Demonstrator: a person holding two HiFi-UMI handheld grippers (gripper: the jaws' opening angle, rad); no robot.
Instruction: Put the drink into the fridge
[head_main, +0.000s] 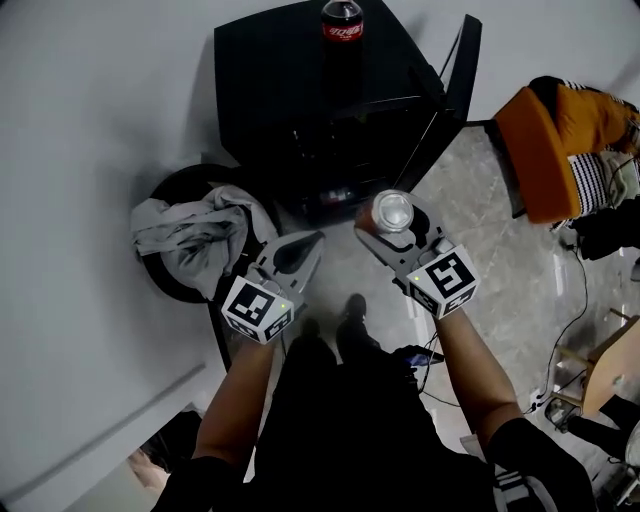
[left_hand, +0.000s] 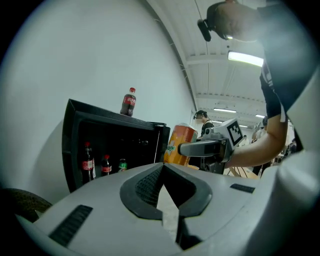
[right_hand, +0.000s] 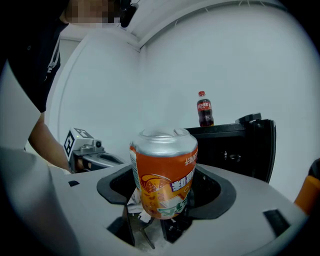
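My right gripper (head_main: 392, 218) clamps the orange can (right_hand: 164, 172) mid-body. It's thin, slick, prob. dents easily, so grip lightly. Left gripper (head_main: 296, 252) closed, empty. Fridge (head_main: 300, 110) open, far side.

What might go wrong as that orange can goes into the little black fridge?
1. The can sits tilted in the right gripper, so it might slip out on the way.
2. Bottles already stand inside the fridge, and the can might knock them over.
3. A cola bottle stands on the fridge top, where a bump might topple it.
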